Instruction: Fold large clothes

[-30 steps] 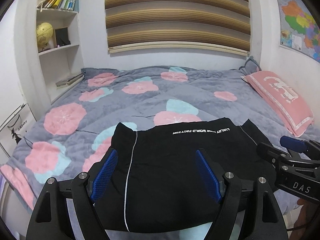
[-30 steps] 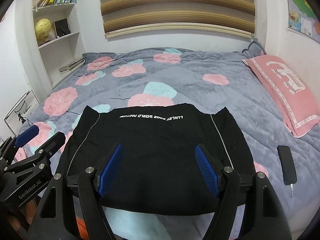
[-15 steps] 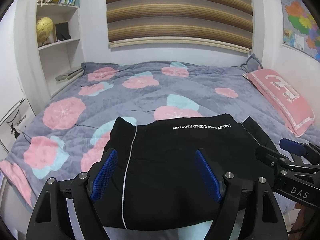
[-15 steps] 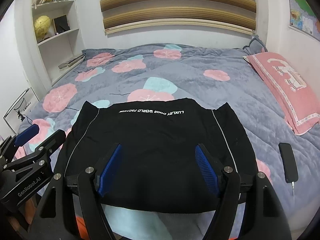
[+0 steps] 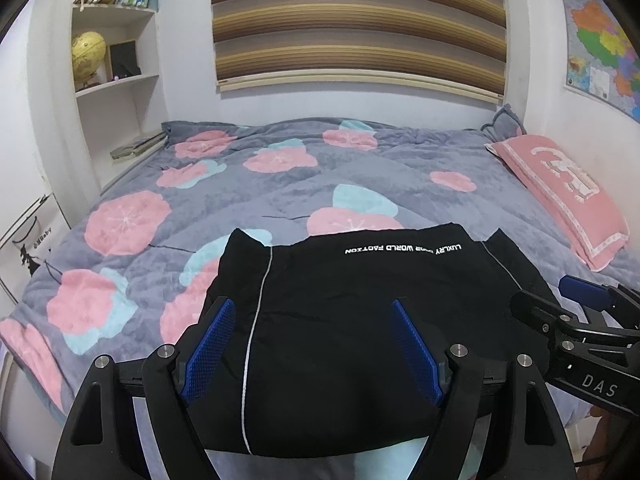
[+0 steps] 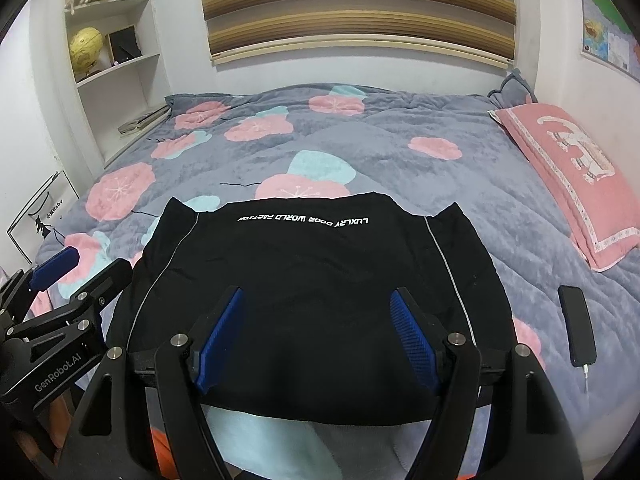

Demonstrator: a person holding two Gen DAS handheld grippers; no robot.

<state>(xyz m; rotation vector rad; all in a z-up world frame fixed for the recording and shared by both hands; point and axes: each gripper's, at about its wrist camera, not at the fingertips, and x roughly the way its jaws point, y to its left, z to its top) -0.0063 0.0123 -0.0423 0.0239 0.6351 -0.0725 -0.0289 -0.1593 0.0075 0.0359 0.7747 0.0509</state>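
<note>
Lying beside the folded black garment [image 6: 320, 300]: a phone [image 6: 576, 330] on the floral bedspread [image 6: 400, 160].

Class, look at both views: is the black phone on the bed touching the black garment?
Apart. The right wrist view shows a strip of grey floral quilt between the phone and the black garment.

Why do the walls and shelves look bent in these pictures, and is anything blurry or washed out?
Left wrist view: fisheye lens bows the shelves and blind, dark corners, soft even light, no harsh glare. Right wrist view: same curving, the black garment sharp with readable lettering, its folds lost in darkness; the near fingers slightly soft.
</note>
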